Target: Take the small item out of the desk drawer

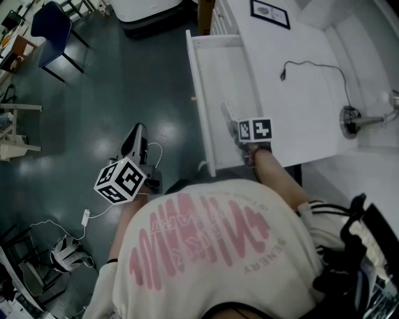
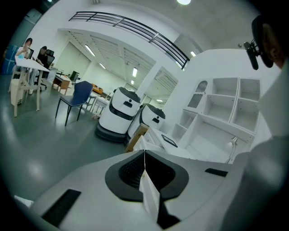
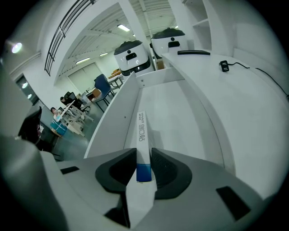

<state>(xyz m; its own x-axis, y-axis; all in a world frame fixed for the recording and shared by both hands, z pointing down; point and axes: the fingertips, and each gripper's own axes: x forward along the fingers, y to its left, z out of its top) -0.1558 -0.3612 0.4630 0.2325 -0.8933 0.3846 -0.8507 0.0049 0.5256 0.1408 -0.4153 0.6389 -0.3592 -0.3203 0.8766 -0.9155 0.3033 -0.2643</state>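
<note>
The white desk drawer (image 1: 201,93) stands pulled out, and my right gripper (image 1: 240,136) reaches down into its near end. In the right gripper view the jaws (image 3: 143,158) are closed against a slim white box (image 3: 141,133) with a blue end and printed lettering. The box lies lengthwise along the drawer's floor, close to its left wall (image 3: 113,122); its far end shows in the head view as a thin white strip (image 1: 226,112). My left gripper (image 1: 138,132) hangs over the floor left of the drawer, away from the desk, with its jaws (image 2: 144,168) shut together on nothing.
The white desk top (image 1: 299,99) carries a black cable (image 1: 312,64), a framed black pad (image 1: 270,14) and a lamp base (image 1: 350,118). Two white robots (image 3: 135,55) stand beyond the drawer. A blue chair (image 1: 53,28) and a cable on the floor (image 1: 87,215) lie to the left.
</note>
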